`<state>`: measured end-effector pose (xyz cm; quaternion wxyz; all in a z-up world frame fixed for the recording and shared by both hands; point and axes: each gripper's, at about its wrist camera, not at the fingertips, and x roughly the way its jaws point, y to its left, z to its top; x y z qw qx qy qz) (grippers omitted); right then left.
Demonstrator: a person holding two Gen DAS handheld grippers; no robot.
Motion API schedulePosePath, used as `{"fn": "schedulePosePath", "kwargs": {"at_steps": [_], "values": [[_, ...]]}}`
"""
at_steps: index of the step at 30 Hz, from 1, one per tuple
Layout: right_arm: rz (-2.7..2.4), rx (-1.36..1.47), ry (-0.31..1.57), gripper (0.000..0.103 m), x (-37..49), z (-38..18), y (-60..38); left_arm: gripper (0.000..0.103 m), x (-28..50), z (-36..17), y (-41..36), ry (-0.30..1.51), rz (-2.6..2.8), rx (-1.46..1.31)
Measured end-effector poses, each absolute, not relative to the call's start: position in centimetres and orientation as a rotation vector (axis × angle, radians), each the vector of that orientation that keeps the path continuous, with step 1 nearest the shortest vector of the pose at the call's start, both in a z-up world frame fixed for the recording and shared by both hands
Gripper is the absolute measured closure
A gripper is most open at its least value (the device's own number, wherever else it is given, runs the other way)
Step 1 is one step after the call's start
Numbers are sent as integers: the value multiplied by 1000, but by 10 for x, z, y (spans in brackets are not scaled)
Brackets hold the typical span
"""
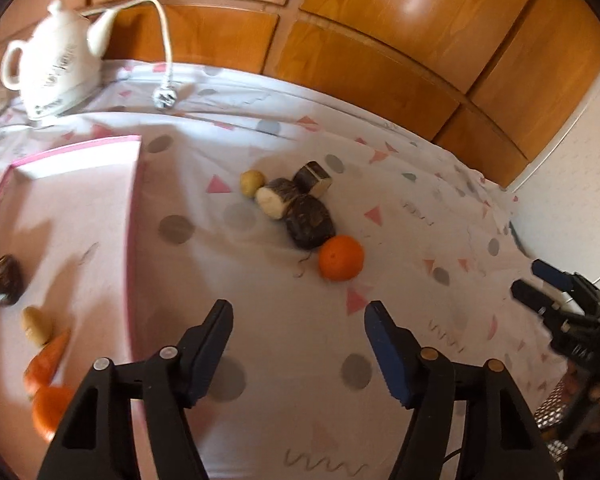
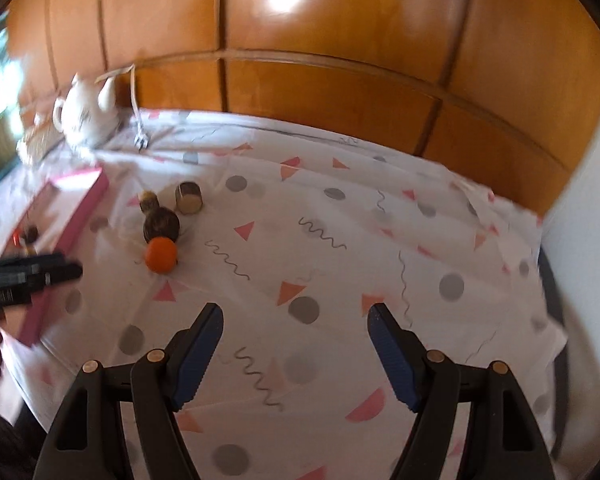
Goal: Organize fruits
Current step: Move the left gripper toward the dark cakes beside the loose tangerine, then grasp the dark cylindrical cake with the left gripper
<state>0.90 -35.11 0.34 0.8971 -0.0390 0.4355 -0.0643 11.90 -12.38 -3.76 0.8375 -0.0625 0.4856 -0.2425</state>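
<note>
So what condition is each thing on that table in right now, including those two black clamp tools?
left gripper: jaws open, nothing between them
right gripper: jaws open, nothing between them
orange: whole, loose on the cloth, touching a dark root
cut root pieces: sliced, pale faces showing, clustered on the cloth
pink tray: partly filled with carrots, potato and a dark root
teapot: upright, lid on
plug: unplugged, lying on the cloth

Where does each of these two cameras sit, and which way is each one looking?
Left wrist: rides the left gripper, looking down along its open fingers at the round orange fruit and pink-rimmed tray; the right gripper shows at right.
Right wrist: rides the right gripper, facing down over the patterned white tablecloth; the left gripper shows at left.
Shared: the orange, the white teapot, the wooden panels.
</note>
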Motion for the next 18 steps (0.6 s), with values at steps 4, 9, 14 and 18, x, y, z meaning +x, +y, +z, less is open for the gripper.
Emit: {"fn": "schedulePosePath", "kwargs": {"at_steps": [4, 9, 14, 18], "values": [[-98, -82, 925, 27, 18, -7, -362, 32, 147, -45, -134, 1104, -512, -170], [-76, 3, 939, 27, 21, -19, -373, 57, 174, -51, -143, 1150, -471, -211], [-65, 24, 930, 27, 22, -17, -374, 66, 203, -62, -148, 1199, -400, -318], [-57, 45, 914, 27, 21, -13, -376, 67, 227, -69, -151, 1218, -339, -427]]}}
